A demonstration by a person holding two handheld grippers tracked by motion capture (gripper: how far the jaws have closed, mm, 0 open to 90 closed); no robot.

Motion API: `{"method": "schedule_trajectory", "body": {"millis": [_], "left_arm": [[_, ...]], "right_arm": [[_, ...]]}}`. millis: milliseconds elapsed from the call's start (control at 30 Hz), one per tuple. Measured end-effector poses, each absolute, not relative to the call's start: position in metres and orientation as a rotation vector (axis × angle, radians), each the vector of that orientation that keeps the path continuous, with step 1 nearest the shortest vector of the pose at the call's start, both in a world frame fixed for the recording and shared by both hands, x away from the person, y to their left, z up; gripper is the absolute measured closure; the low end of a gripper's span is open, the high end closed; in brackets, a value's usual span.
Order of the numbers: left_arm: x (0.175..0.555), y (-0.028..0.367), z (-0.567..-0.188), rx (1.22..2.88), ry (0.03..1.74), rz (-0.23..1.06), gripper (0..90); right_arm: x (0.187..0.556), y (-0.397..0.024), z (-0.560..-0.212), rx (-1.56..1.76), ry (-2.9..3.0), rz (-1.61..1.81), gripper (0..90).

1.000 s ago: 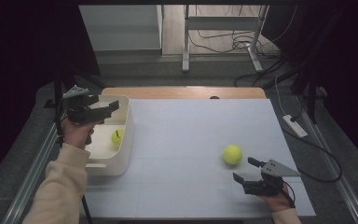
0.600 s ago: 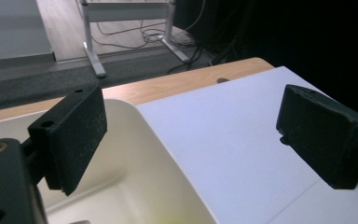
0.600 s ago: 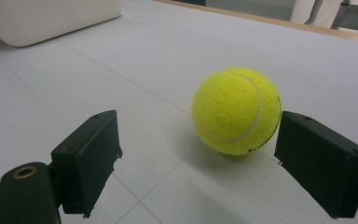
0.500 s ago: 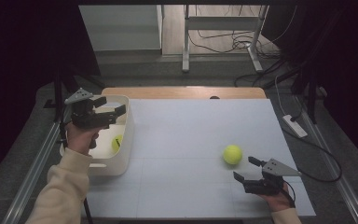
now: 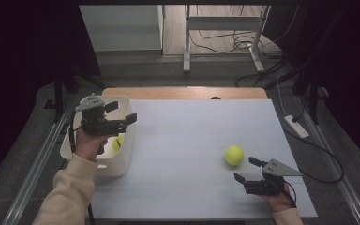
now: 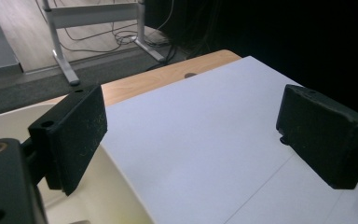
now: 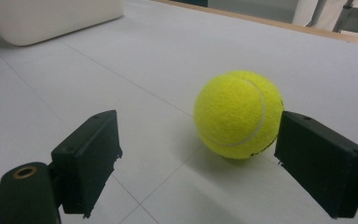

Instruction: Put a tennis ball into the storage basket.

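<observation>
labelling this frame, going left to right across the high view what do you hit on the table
white bin with a tennis ball inside and the left gripper above it → bare white tabletop → loose tennis ball → right gripper

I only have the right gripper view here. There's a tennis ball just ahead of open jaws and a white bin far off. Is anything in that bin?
Observer: Yes. The high view shows a second ball lying inside the bin.
Operator: Where's the other gripper?
Observer: The left gripper hangs above the bin's rim, toward the mat, jaws open and empty.
Operator: Is the ball I see touching my jaws?
Observer: From above, the ball lies apart from the right gripper, just beyond its tips.
</observation>
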State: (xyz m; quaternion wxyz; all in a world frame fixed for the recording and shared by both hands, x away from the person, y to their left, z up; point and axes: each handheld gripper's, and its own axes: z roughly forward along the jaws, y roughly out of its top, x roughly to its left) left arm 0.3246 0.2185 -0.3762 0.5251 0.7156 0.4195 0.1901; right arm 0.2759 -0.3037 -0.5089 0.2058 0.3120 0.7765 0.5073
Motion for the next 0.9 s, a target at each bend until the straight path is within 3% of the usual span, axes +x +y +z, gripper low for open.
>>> {"method": "schedule_trajectory", "body": {"millis": [900], "left_arm": [[0.324, 0.17, -0.383, 1.771, 0.913, 0.381, 9.9]], "right_arm": [[0.27, -0.308, -0.51, 0.854, 2.166, 1.409, 14.1]]}}
